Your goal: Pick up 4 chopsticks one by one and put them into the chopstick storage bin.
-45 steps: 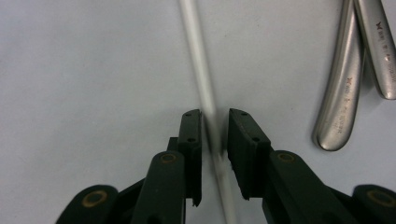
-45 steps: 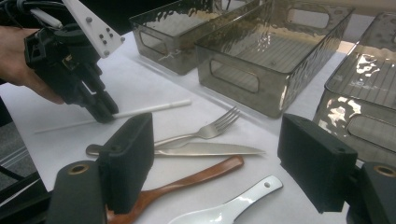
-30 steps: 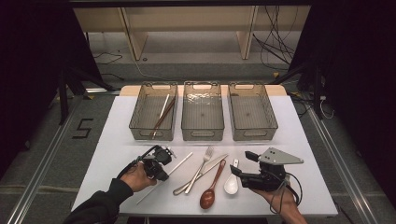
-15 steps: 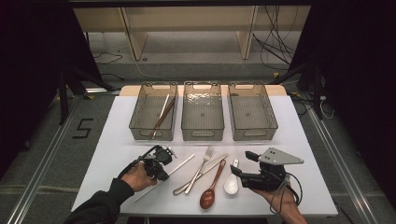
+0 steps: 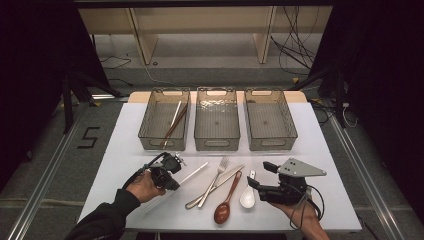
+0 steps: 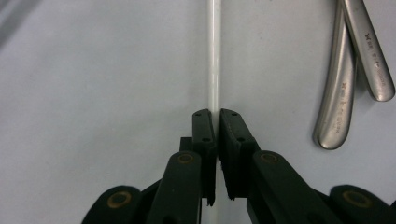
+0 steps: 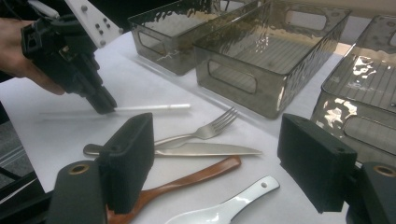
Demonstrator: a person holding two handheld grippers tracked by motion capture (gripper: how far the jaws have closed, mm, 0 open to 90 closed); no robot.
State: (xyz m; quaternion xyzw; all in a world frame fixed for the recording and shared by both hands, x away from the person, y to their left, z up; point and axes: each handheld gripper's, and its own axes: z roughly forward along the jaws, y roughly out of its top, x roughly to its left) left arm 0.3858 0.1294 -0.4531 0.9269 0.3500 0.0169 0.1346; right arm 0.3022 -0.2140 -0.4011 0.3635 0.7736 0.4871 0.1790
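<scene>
One white chopstick (image 6: 214, 56) clamped between left gripper (image 6: 217, 122) jaws, long axis running straight ahead from them. Right gripper (image 7: 217, 158) farther off, jaws apart, empty.

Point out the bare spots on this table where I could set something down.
Free: the left strip of the table beside the left bin, the right strip beside the right bin, and the band between bins and cutlery. Crowded: front centre, where chopstick, fork, knife, wooden spoon and white spoon lie between both claws.
</scene>
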